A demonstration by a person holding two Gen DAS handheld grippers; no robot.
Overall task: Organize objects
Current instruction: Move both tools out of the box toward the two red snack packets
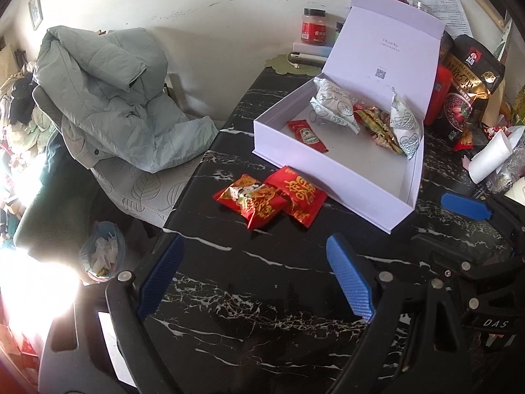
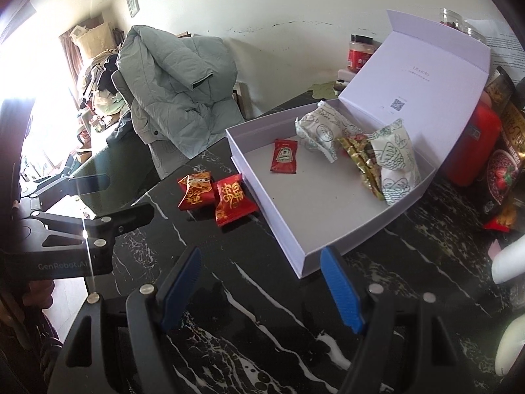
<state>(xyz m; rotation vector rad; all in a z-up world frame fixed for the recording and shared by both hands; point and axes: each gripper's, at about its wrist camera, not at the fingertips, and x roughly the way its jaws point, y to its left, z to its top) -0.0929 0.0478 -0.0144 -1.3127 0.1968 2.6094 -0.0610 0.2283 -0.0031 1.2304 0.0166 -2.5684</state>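
Note:
Two red snack packets (image 1: 249, 202) (image 1: 298, 197) lie side by side on the black marble table (image 1: 262, 295), just left of an open white box (image 1: 361, 210). The box holds a red ketchup sachet (image 1: 306, 136), two white-and-green packets (image 1: 331, 105) and a gold-red packet (image 1: 377, 121). My left gripper (image 1: 256, 241) hovers open above the table, short of the red packets (image 2: 195, 190) (image 2: 231, 198). My right gripper (image 2: 262, 254) is open too, near the near corner of the box (image 2: 279, 229). Neither holds anything. The left gripper (image 2: 131, 193) also shows in the right wrist view.
A grey-green jacket (image 1: 108, 98) is draped over a chair left of the table. A red-lidded jar (image 1: 313, 29), a red container (image 1: 438, 95), a dark snack bag (image 1: 469, 88) and a white paper roll (image 1: 489, 157) crowd the back and right. A lined bin (image 1: 101, 249) stands on the floor.

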